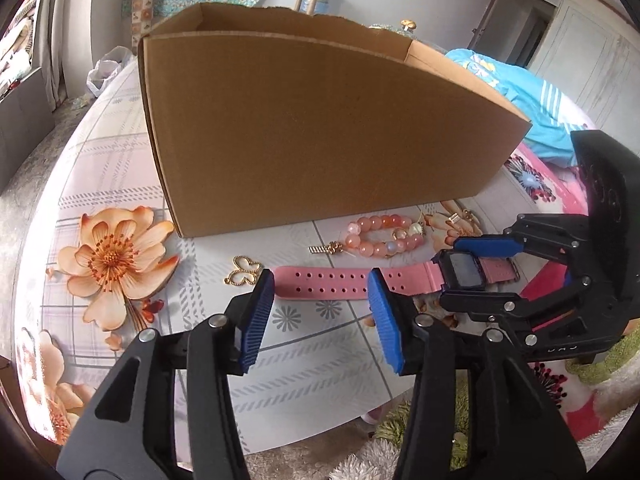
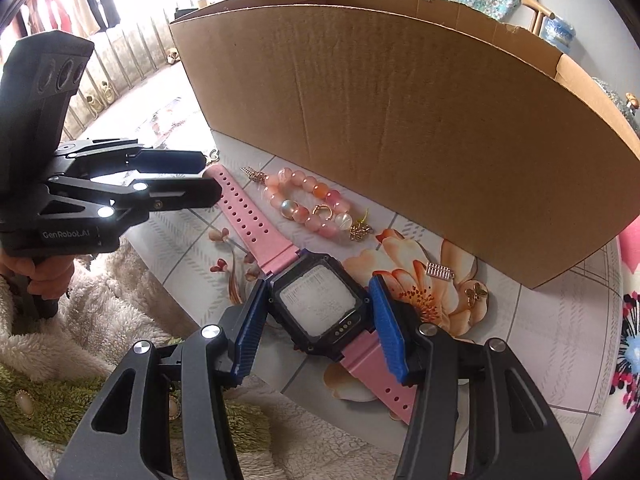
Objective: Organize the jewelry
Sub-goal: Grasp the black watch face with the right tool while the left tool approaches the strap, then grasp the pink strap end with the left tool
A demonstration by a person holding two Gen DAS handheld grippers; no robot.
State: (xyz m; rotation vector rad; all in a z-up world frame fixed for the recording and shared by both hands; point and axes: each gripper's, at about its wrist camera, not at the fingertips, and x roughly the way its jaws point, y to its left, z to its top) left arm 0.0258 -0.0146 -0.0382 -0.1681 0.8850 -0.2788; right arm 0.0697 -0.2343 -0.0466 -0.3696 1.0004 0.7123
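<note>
So the pink watch [image 2: 316,308] is lying flat on the counter [image 2: 540,352], lower middle of the right wrist frame, strap running up to the left. The right gripper [image 2: 318,320] has its blue pads either side of the black watch case, right up against it, looks like it's clamped on. The left gripper [image 1: 322,316] is spread wide and holding nothing, its fingers straddling the holed end of the strap in the lower middle of its frame. Just past the strap there's a pink bead bracelet [image 1: 380,236] with a gold ring [image 2: 322,211] inside its loop, plus a white butterfly charm [image 1: 244,270] on the left. Big cardboard box [image 1: 312,132] fills the middle, right behind the beads.
</note>
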